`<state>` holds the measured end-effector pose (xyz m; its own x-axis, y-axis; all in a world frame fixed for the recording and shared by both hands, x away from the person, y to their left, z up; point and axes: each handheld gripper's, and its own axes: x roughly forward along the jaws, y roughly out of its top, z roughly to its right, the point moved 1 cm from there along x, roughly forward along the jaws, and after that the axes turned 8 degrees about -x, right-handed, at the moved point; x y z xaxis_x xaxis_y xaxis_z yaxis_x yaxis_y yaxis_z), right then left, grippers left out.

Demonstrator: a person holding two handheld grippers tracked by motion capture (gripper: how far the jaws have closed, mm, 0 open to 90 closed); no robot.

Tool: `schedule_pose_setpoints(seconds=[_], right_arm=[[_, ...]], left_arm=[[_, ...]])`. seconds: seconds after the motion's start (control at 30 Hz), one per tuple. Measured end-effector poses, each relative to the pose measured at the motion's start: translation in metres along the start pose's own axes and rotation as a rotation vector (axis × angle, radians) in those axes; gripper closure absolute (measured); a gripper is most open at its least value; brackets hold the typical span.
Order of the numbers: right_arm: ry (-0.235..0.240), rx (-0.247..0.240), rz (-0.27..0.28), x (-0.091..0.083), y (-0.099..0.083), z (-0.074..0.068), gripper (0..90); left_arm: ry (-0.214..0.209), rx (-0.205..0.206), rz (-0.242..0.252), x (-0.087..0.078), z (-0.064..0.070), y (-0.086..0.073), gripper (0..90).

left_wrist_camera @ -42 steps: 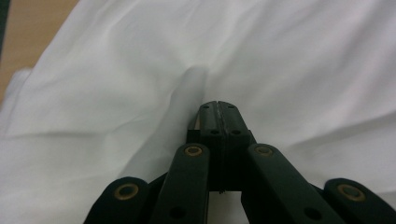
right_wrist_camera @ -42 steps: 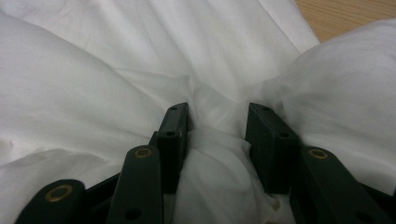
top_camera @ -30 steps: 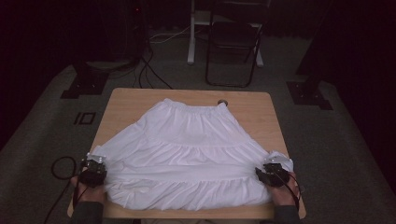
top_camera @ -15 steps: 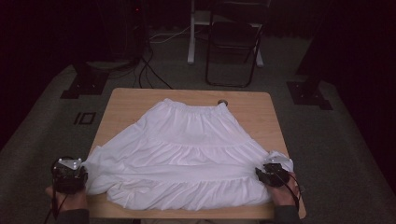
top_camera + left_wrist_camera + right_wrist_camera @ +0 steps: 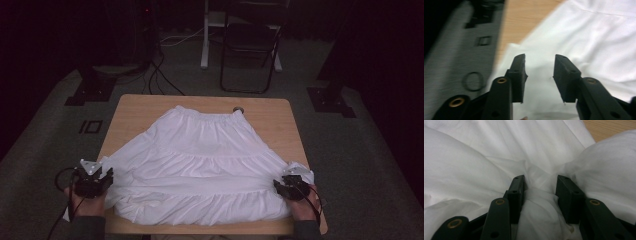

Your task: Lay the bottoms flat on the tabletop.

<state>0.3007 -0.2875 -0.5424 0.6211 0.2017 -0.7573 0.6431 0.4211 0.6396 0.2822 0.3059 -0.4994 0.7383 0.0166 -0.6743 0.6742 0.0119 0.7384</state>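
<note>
Two claws at the hem corners of a white skirt, spread flat for folding

My left claw gapes above the corner cloth; my right claw stands parted around bunched fabric, so I call neither clamped

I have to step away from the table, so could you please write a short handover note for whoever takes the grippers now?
Left gripper: open, holding nothing, over the skirt's left hem corner at the table's left edge.
Right gripper: open, with bunched cloth lying between its jaws at the right hem corner; not clamped.
Skirt: spread flat on the table, waistband at the far side, hem toward the person.
Done: skirt laid out, no fold made yet.
Left: probably close both grippers on the hem corners and begin folding.
</note>
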Motion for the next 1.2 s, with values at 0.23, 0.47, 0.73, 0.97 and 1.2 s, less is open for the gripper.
schedule_pose_setpoints(seconds=[0.23,0.47,0.73,0.97,1.2], right_arm=[[-0.005,-0.001,-0.008,-0.005,-0.002,-0.001,56.5],[-0.052,0.037,-0.01,-0.016,-0.009,0.002,57.2],[-0.061,0.148,-0.03,-0.044,-0.037,0.007,58.2],[-0.049,0.05,0.072,-0.06,-0.022,0.0,54.1],[-0.106,0.024,0.106,-0.053,0.011,0.007,57.7]], left_arm=[[-0.045,0.01,-0.123,0.035,0.012,-0.024,59.0],[-0.039,0.01,-0.122,0.034,0.011,-0.025,61.9],[-0.04,-0.009,-0.132,0.032,0.009,-0.026,61.3],[-0.074,0.004,-0.07,0.018,0.017,-0.014,56.1],[-0.096,0.011,-0.027,0.023,0.029,0.008,54.8]])
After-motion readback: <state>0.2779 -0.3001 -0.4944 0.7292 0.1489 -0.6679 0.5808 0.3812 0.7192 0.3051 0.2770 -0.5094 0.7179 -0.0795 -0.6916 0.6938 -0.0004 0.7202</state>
